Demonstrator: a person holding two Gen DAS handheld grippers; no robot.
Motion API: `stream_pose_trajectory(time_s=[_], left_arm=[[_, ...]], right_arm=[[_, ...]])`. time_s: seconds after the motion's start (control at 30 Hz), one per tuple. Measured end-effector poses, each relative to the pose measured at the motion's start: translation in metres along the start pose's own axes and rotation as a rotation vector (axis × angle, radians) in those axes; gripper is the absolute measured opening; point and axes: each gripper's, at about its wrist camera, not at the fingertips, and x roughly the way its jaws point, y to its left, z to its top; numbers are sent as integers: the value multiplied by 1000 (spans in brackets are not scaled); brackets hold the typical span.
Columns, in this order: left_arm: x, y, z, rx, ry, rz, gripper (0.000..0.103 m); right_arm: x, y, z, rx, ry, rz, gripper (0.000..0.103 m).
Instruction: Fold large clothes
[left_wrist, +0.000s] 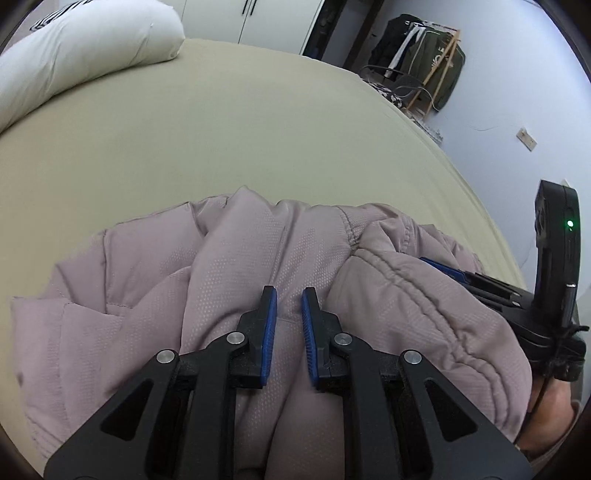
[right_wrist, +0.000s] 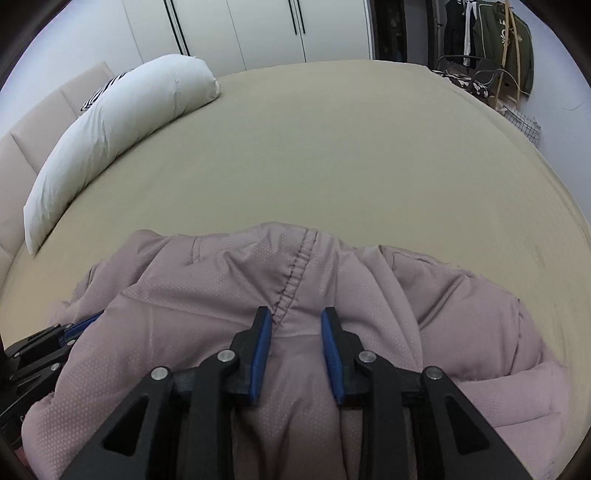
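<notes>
Jacket (left_wrist: 229, 280), a mauve quilted puffer, lies bunched at the near edge of the bed (left_wrist: 236, 133), its padded panels heaped in soft ridges rather than spread flat. The left tongs (left_wrist: 289, 299) sit low over the middle of the heap with their blue pads narrowly apart and cloth showing in the gap; whether they pinch a fold or only rest on it I cannot tell. The right tongs (right_wrist: 296, 319) stand a little wider, one pad just beside a puckered seam (right_wrist: 293, 280), and again the grip itself is not clear. In the left view the right tongs reach in from the right side, close alongside.

My judgement is that the garment is not yet laid out, so the step in hand is gathering an edge to spread or fold it. To do that well, each pair should close on a single firm line such as the stitched seam, not on loose puffed fabric, which will slip and spring back. Lifting both sides together and drawing them apart should keep the filling from bunching.

Beyond the jacket the olive sheet is smooth. A long white pillow (right_wrist: 122, 122) lies by the headboard, white wardrobe doors (right_wrist: 266, 29) stand behind, and a rack of dark clothes (left_wrist: 421, 62) stands in the far corner.
</notes>
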Motion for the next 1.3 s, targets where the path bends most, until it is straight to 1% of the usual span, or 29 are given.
stream_pose_trajectory(time_s=[0.03,0.07,0.1,0.17,0.2,0.23,0.27,0.3,0.37,0.4,0.43,0.47,0.53,0.57,0.6,0.67,0.73,0.77,0.8,0.83,0.9,0.97,1.0,1.03,1.07,1.13,1.17,1.3], left_arm=[[1,-2,-1,10,0,10,13],[16,-4,0,22,2,21,13],[19,-4,-1,28,8,30,13],[14,-6,0,18,9,22,13],[11,-4,0,9,5,14,13],[-2,-3,-2,-5,-16,5,13],[-11,-2,-4,-11,-43,-3,13],[-26,-5,-15,-11,-75,-8,13],[-54,-4,-28,-15,-147,-18,13],[-61,-4,-32,-15,-155,-19,13],[-62,-5,-39,-14,-145,-17,13],[-60,-8,-45,-7,-130,-13,13],[-43,-10,-55,6,-74,9,13],[-38,-9,-58,4,-65,9,13],[-33,-10,-61,7,-57,10,13],[-23,-11,-62,12,-37,14,13],[-28,-13,-59,8,-30,12,13],[-36,-13,-56,-3,-42,5,13],[-37,-15,-48,-12,-63,-2,13],[-48,-17,-48,-17,-94,-9,13],[-65,-24,-50,-10,-146,-25,13],[-73,-39,-52,33,-173,-29,14],[-69,-47,-52,61,-161,-26,14],[-58,-53,-53,82,-128,-22,14],[-47,-51,-56,86,-91,-16,14],[-27,-46,-60,70,-23,-3,13],[-21,-44,-62,66,-11,-1,13],[-8,-43,-61,66,0,-4,13]], right_arm=[[2,-2,-1,6,-4,5,30],[3,-3,-1,6,-1,5,30],[4,-3,-1,5,4,3,30],[1,-3,3,4,26,-2,29],[-7,0,5,2,27,-15,29],[-19,3,6,3,13,-21,30],[-35,6,4,12,-18,3,30],[-51,10,3,19,-50,41,30],[-92,19,-10,15,-121,105,30],[-105,26,-17,-7,-142,128,31],[-112,32,-24,-33,-150,140,34],[-114,40,-32,-70,-142,139,35],[-95,51,-49,-136,-70,91,35],[-80,51,-57,-133,-27,78,35],[-69,46,-65,-122,-2,69,35],[-58,44,-78,-148,-31,57,35],[-58,46,-79,-152,-29,46,35],[-62,47,-76,-141,-20,46,35],[-68,48,-74,-125,-19,48,35],[-78,47,-72,-102,-36,55,35],[-100,46,-72,-98,-90,45,35],[-118,41,-76,-89,-135,39,35],[-123,40,-79,-90,-146,31,37],[-124,38,-81,-101,-145,4,38],[-118,35,-82,-115,-127,-30,38],[-100,26,-89,-114,-64,-60,38],[-95,22,-93,-114,-59,-57,37],[-90,17,-100,-131,-90,-50,38]])
